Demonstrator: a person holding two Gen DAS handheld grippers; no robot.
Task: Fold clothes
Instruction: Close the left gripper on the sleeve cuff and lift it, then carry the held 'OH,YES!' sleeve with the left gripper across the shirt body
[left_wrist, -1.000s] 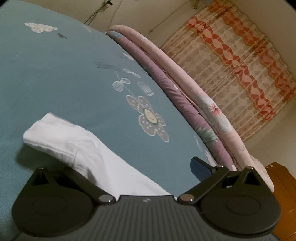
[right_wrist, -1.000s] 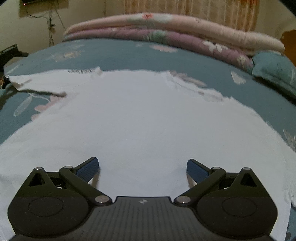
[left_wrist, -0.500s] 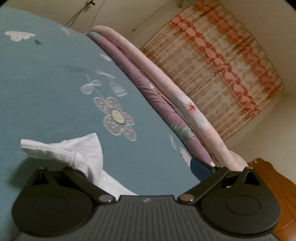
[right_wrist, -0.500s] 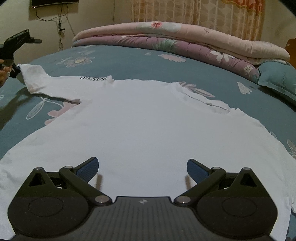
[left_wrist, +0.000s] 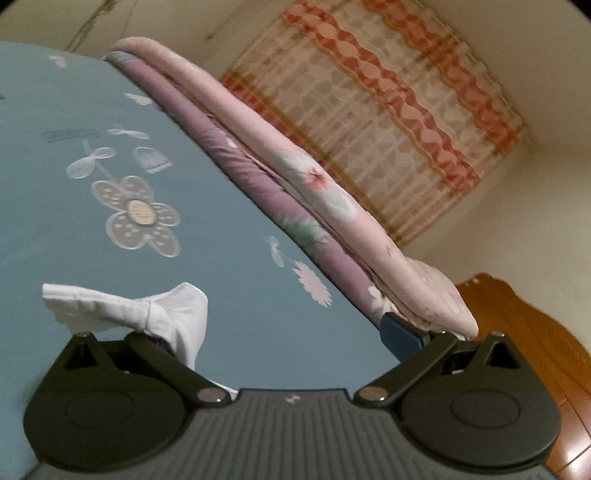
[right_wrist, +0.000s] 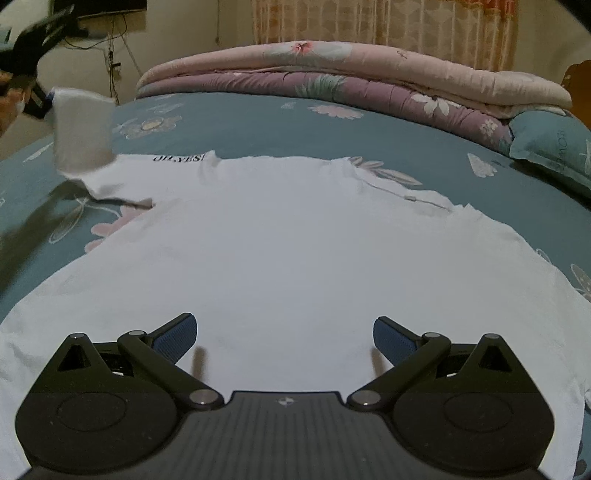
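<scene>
**A:** Where was the garment at that moment?

**B:** The white cotton T-shirt lay spread flat on the teal flower-printed bedsheet, filling the middle and lower part of the right wrist view. One sleeve was off the bed, held up at the upper left of that frame.

**A:** Held by what?

**B:** By the left gripper. In its own view the sleeve draped over the finger at lower left, while the other blue pad stood far away at right. The jaws looked wide apart, so whether the cloth was pinched or only hooked on that finger, I could not tell.

**A:** And the right gripper?

**B:** Spread wide, nothing between its pads, hovering just above the shirt's lower body.

**A:** So which step was that?

**B:** I judged it the first fold: bringing the sleeve in over the torso. The next move would call for carrying the sleeve across toward the shirt's middle and laying it flat, with the right gripper perhaps pressing the body down so it didn't drag.

**A:** Anything else nearby?

**B:** Folded pink and purple floral quilts at the far edge of the bed, well clear of the shirt.
</scene>
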